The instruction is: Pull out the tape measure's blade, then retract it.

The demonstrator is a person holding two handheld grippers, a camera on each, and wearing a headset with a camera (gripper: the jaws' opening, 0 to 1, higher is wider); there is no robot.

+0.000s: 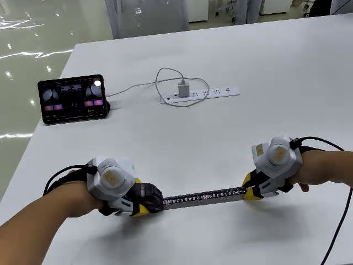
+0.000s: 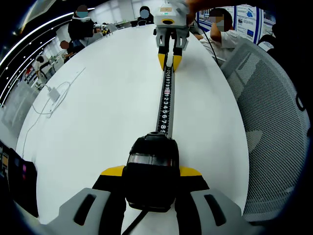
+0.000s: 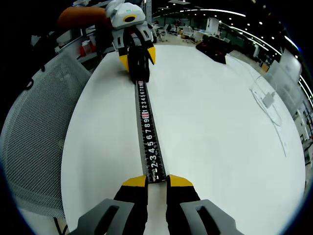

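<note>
Left gripper [image 2: 151,172]: jaws clamped on tape measure case [image 1: 148,197]. Right gripper [image 3: 157,182]: jaws pinched on blade [image 3: 146,122] tip. Blade lies drawn out flat between them, near the counter [image 1: 231,132] front edge. Tablet [image 1: 73,99] and power strip [image 1: 205,93] sit well apart toward the far side, with open surface between.

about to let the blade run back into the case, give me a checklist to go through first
1. Case held: left gripper shut on the tape measure case: ok.
2. Tip held: right gripper shut on the end of the blade: ok.
3. Blade straight between the two, no kink or twist: ok.
4. Return line along the table free of the power strip and tablet, both on the far side: ok.
5. Blade lock released: cannot tell.
</note>
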